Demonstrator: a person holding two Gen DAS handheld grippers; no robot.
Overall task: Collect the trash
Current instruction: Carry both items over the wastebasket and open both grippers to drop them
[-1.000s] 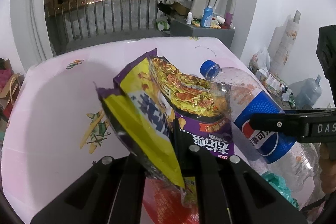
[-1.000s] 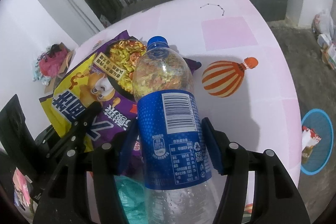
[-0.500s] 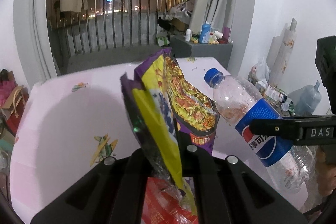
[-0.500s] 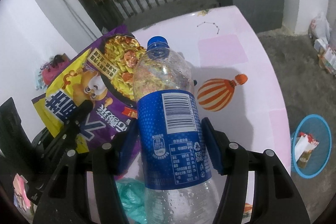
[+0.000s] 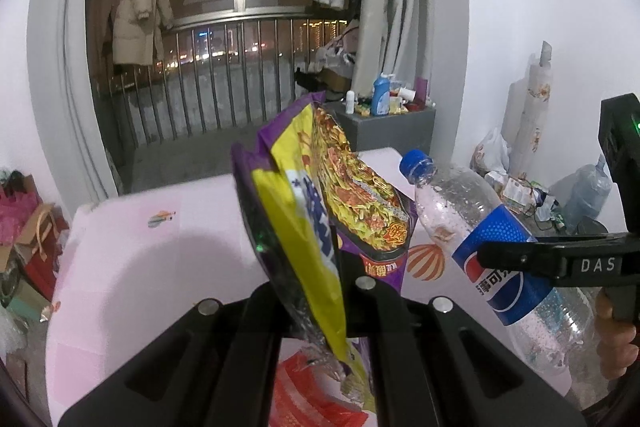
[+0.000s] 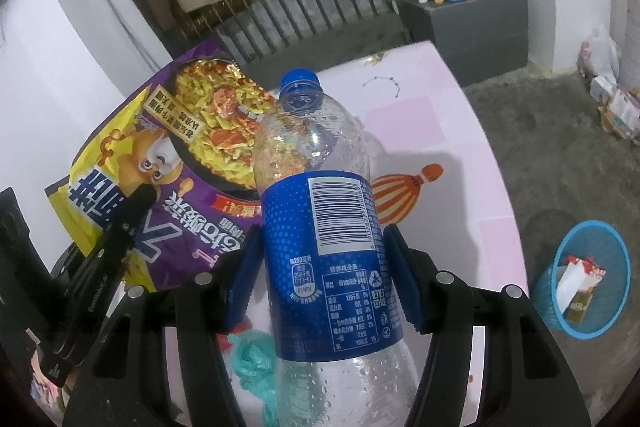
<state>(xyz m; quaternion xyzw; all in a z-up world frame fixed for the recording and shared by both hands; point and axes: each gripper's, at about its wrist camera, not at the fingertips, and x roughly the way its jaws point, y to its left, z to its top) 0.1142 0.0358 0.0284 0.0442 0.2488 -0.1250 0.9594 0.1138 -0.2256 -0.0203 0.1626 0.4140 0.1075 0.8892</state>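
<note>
Pinching the purple-and-yellow snack bag (image 5: 316, 227) flat between its closed jaws, our left gripper (image 5: 320, 291) holds it upright above the pink table (image 5: 132, 267). Our right gripper (image 6: 322, 279) clamps its blue pads on the label of the plastic bottle (image 6: 320, 227), cap pointing away, just beside the bag. Under both we see a red wrapper (image 5: 312, 395) and a crumpled teal bag (image 6: 252, 359) on the table. A blue wastebasket (image 6: 584, 283) with paper in it stands on the floor past the table's right edge.
</note>
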